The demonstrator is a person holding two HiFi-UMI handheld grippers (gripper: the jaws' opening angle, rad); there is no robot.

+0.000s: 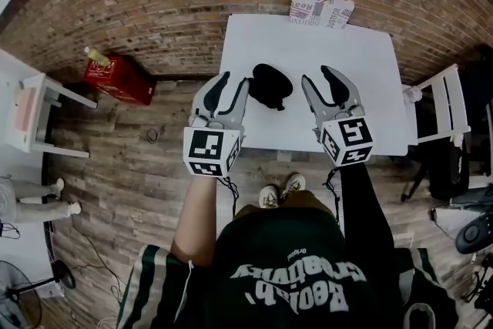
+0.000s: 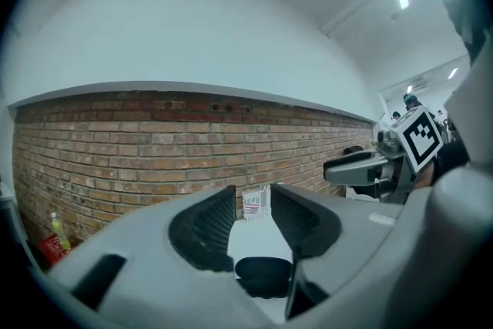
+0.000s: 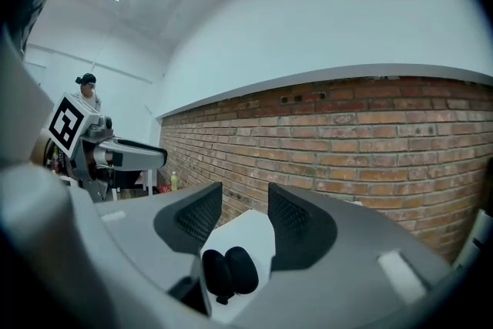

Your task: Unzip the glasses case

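Head view: glasses case splayed open on tabletop, unzipping apparently done; left hand-held gripper, right hand-held gripper apart, empty.

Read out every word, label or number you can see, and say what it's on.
"Real": on the printed packet at the table's far edge; its smaller print is blurred.
Shirt: large white lettering, upside down, too distorted to read.
Red box: print too small.
Glasses case: no text visible.
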